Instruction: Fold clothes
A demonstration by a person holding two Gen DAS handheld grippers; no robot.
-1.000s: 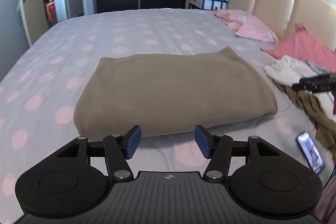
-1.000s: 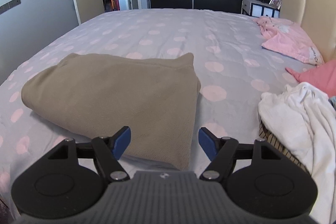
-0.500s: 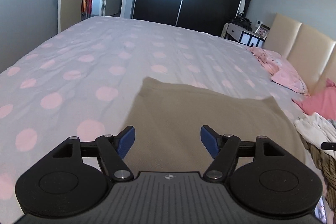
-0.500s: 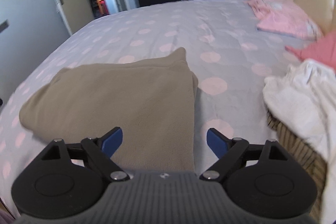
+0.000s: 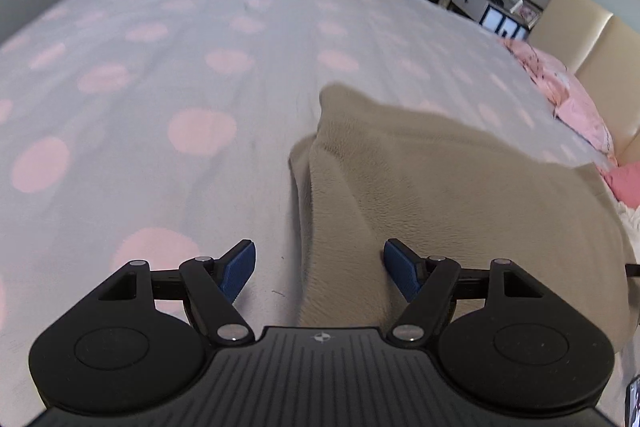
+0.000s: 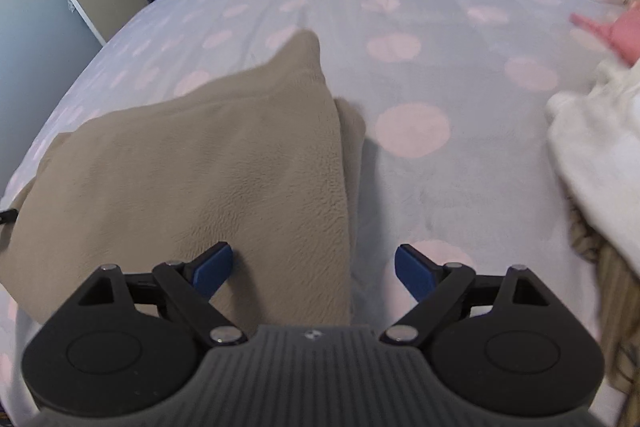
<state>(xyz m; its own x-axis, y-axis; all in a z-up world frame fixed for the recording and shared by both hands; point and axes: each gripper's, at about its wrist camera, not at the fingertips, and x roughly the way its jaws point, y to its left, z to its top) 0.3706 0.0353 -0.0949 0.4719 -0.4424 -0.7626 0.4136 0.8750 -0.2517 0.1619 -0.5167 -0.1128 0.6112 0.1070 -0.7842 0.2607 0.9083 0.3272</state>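
Beige fleece, a blanket [image 5: 460,195] already doubled over, is seen in the left wrist view lying on the dotted bedspread [image 5: 180,75], with a pink pillow [image 5: 576,107] beyond its far right side. The left gripper [image 5: 319,269] is held low over the blanket's left edge; its jaws are opening, and the near edge of the fleece lies between them, but no pad presses on it.

In the right wrist view the right gripper [image 6: 312,267] is placed over the blanket's [image 6: 192,171] right edge, jaws likewise opening and nothing pinched. White laundry [image 6: 596,147] lies well apart to the blanket's right.

For a clean fold, both layers at each near corner should probably be taken together, and the two corners lifted evenly so the edges stay aligned.
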